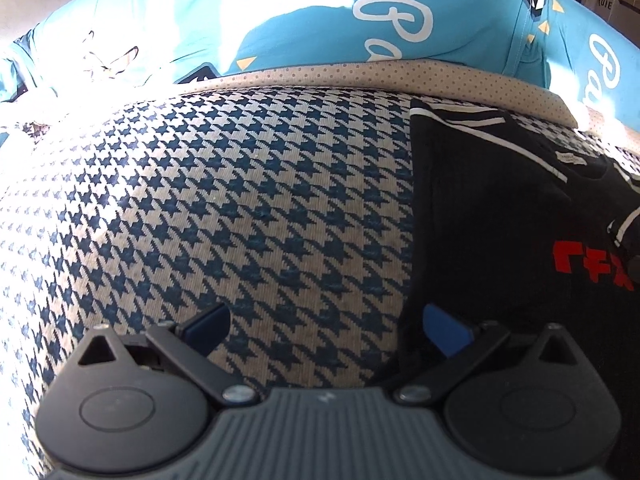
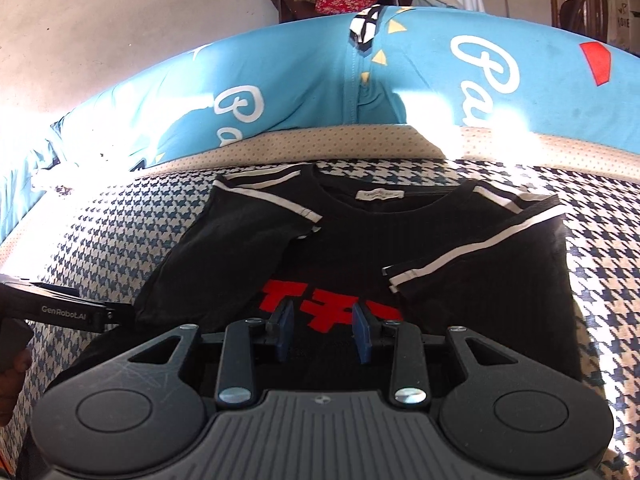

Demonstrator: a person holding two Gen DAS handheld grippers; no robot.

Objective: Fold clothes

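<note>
Black shirt [image 2: 352, 252] lies flat on checked cloth [image 2: 120, 232], both sleeves folded in, red letters showing. Right gripper [image 2: 323, 330] above bottom part, jaws apart, nothing between. Blue pillows [image 2: 280, 92] behind.

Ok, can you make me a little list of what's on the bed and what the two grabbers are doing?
garment: black T-shirt, red print, white-striped sleeves folded in over the front
surface: houndstooth cover
behind: blue printed bedding
left gripper: open, nothing between the jaws, at the shirt's edge
right gripper: open, above the shirt's red print, holding nothing
fold: both sleeves in, body not yet folded
</note>
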